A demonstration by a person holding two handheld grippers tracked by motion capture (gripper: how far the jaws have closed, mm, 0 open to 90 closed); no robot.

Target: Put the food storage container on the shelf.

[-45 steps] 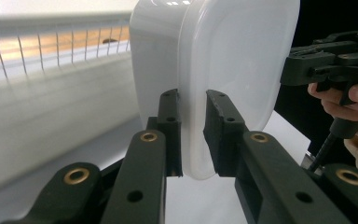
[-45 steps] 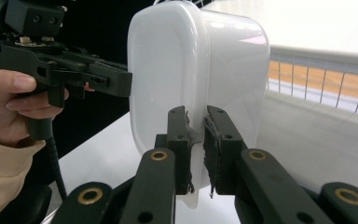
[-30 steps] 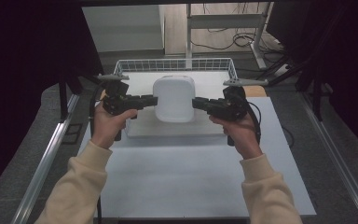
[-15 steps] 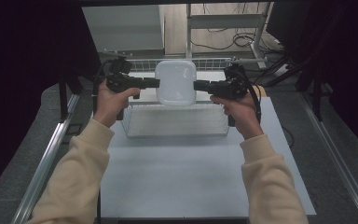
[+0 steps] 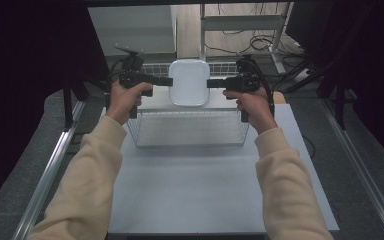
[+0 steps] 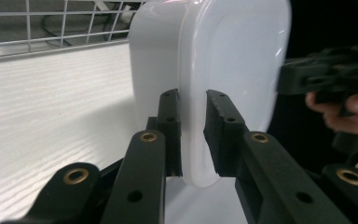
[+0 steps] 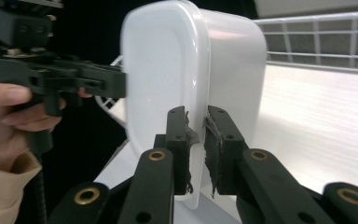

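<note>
A white plastic container (image 5: 189, 82) hangs on edge over a wire basket (image 5: 190, 129), its broad face turned toward the person. My left gripper (image 5: 169, 81) is shut on its left rim and my right gripper (image 5: 210, 83) on its right rim. In the left gripper view the container's rim (image 6: 193, 140) sits pinched in my left gripper (image 6: 193, 100), with the other gripper (image 6: 326, 77) at the far side. The right gripper view has my right gripper (image 7: 196, 114) clamped on the container's edge (image 7: 168, 65), and the left gripper (image 7: 70, 79) beyond.
The basket stands at the far half of the white tabletop (image 5: 200, 195) and has a white floor (image 6: 51, 116) and a wire back wall (image 7: 317, 37). Metal rails (image 5: 50, 175) run along both table sides. Shelving and cables (image 5: 250, 30) lie behind.
Both grippers have raised the container and carried it farther from the person. It has tipped up onto its edge, and the basket's front wall now shows below it.
</note>
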